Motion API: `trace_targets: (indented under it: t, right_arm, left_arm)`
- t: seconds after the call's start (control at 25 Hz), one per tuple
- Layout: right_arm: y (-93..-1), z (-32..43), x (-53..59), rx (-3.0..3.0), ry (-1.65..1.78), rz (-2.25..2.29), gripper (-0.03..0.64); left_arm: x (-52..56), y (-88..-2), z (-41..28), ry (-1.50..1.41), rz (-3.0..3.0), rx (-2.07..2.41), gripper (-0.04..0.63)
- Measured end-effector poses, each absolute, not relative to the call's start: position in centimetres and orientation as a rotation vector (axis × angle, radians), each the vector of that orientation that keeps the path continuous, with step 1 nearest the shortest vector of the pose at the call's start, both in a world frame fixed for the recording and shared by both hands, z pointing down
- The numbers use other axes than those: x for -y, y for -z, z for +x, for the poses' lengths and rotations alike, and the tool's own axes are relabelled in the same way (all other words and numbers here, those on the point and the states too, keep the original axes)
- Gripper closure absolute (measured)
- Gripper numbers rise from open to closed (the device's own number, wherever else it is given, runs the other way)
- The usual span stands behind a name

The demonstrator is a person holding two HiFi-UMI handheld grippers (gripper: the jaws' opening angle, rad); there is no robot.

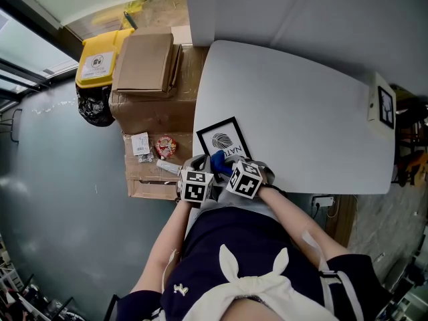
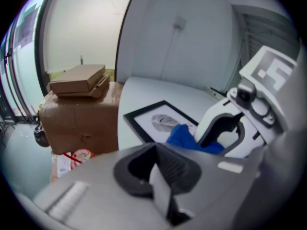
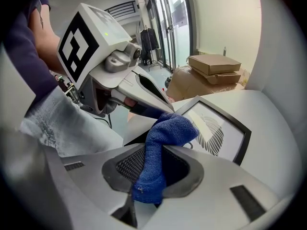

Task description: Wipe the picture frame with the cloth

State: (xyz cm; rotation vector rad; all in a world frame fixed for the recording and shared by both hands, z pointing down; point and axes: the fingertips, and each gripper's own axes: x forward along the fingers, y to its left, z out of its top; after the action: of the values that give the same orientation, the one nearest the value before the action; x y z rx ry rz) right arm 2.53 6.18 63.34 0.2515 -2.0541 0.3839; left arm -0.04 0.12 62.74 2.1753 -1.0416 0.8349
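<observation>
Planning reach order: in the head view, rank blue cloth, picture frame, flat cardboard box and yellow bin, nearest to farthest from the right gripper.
1. blue cloth, in its jaws.
2. picture frame, just ahead.
3. flat cardboard box, upper left.
4. yellow bin, leftmost.

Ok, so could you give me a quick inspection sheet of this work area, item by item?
Surface: white table.
Job's things: black picture frame lying flat near the table's near edge; blue cloth at the frame's near edge.
Clutter: cardboard boxes, small packets on one of them, yellow bin, all beside the table.
Grippers: right tool shut on the cloth; left tool shut, empty.
Cables: nothing seen on the table.
Surroundings: grey floor, white wall.
</observation>
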Motion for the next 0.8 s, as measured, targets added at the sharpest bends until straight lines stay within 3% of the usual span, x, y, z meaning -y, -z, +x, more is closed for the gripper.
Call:
trace_targets:
  t: [0.8]
  right_arm:
    - [-63.32,2.59,-6.13,2.106,-0.399,0.268,0.532]
  left_arm:
    - [-0.16,-62.83,-0.14,-0.852,2.174,1.069,0.591]
